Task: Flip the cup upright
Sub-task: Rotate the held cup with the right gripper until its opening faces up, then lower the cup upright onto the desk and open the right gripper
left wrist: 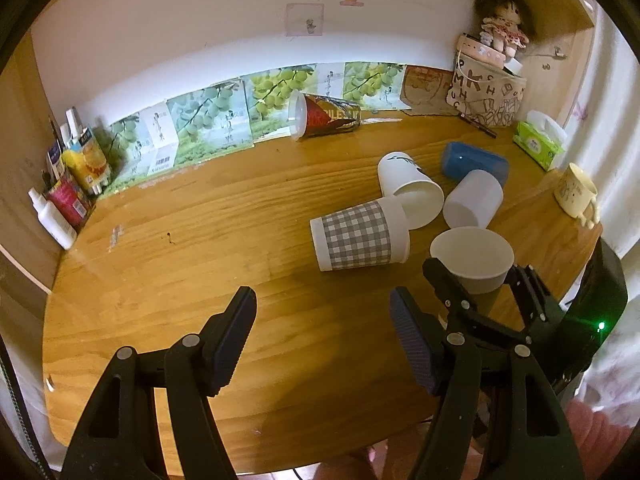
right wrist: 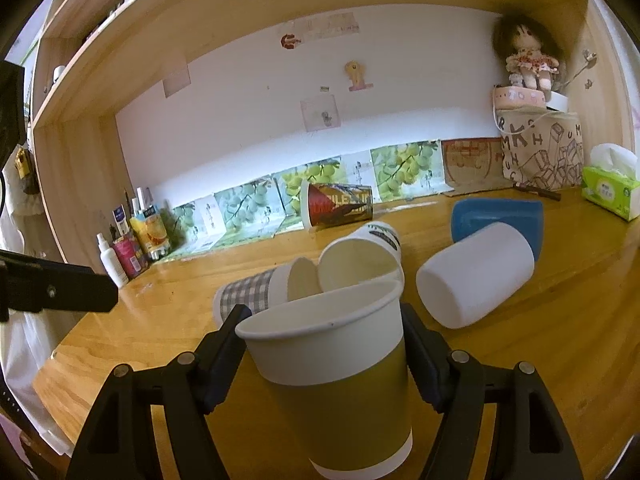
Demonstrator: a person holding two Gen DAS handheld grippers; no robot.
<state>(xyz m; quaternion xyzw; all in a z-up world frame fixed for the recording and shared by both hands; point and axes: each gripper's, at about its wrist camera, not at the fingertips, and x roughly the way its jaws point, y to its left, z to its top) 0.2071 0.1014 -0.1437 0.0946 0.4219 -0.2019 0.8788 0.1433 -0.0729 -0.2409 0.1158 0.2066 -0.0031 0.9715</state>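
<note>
My right gripper (right wrist: 324, 336) is shut on an olive-and-white paper cup (right wrist: 336, 376), mouth up and slightly tilted, near the desk's front edge. It also shows in the left wrist view (left wrist: 474, 260) between the right gripper's fingers (left wrist: 444, 280). My left gripper (left wrist: 324, 332) is open and empty over bare desk to its left. Several cups lie on their sides behind: a grey checked cup (left wrist: 360, 236), a white leaf-print cup (left wrist: 408, 184), a plain white cup (left wrist: 474, 200), a blue cup (left wrist: 476, 162) and a red-and-black cup (left wrist: 326, 116).
A wooden desk (left wrist: 192, 240) sits in an alcove. Bottles (left wrist: 68, 184) stand at the back left. A printed bag with a doll (left wrist: 492, 92), a green tissue box (left wrist: 540, 142) and a cream mug (left wrist: 576, 190) are at the right.
</note>
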